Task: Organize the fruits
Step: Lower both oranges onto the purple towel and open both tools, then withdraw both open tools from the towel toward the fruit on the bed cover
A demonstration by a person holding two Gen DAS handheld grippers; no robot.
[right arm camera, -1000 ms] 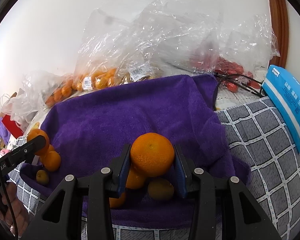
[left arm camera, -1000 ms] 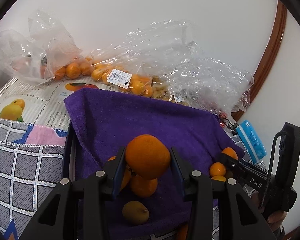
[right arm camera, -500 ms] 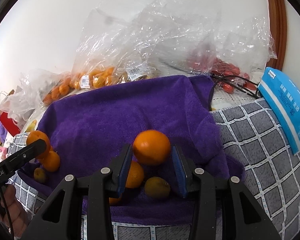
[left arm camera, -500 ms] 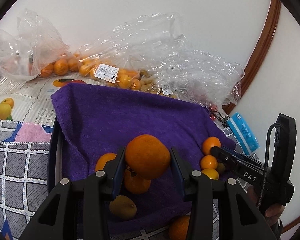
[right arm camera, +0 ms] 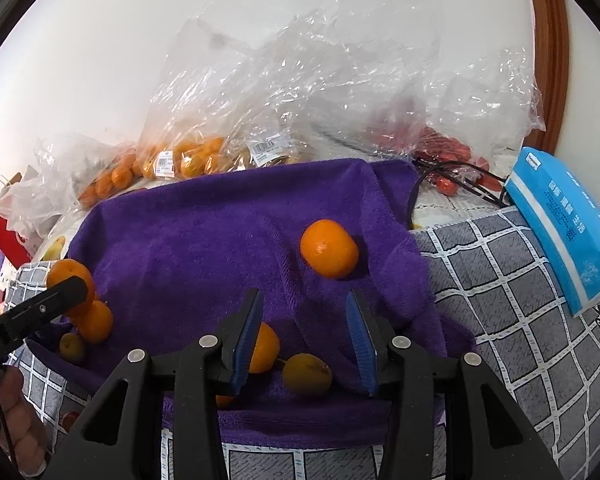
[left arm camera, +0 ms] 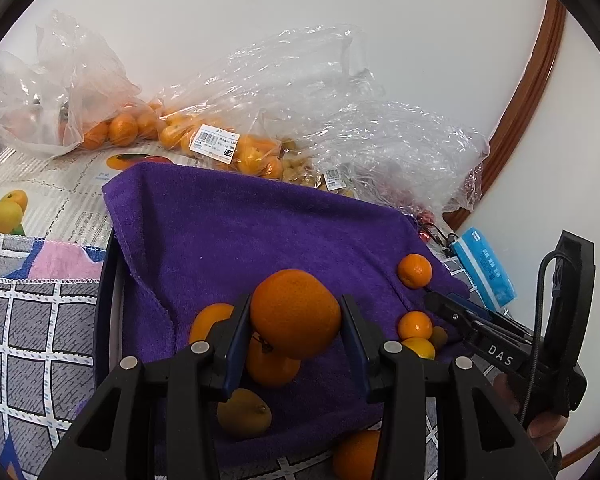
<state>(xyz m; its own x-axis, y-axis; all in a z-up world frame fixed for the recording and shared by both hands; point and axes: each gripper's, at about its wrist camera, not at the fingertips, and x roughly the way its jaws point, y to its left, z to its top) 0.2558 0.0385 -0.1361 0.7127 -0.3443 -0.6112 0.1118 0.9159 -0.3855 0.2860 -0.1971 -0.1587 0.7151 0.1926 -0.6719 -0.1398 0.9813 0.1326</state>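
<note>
My left gripper point(left arm camera: 295, 320) is shut on a large orange point(left arm camera: 295, 312), held above the purple towel point(left arm camera: 260, 232). Under it lie more oranges point(left arm camera: 272, 364) and a brownish-green fruit point(left arm camera: 244, 412). My right gripper point(right arm camera: 304, 328) is open and empty; an orange point(right arm camera: 329, 254) lies on the towel point(right arm camera: 204, 240) just beyond its fingertips. Below it are an orange point(right arm camera: 264, 346) and a brownish fruit point(right arm camera: 307, 374). The right gripper also shows in the left wrist view point(left arm camera: 434, 300), near small oranges point(left arm camera: 415, 270). The left gripper shows in the right wrist view point(right arm camera: 74, 286).
Clear plastic bags of oranges point(left arm camera: 204, 140) and red fruit point(right arm camera: 440, 156) are piled along the wall behind the towel. A blue packet point(right arm camera: 564, 224) lies on the grey checked cloth point(right arm camera: 500, 320) to the right. A fruit-printed sheet point(left arm camera: 40, 200) is at the left.
My right gripper has opened and let go of its orange, which now lies on the towel ahead of it. My left gripper still holds its orange and has shifted a little.
</note>
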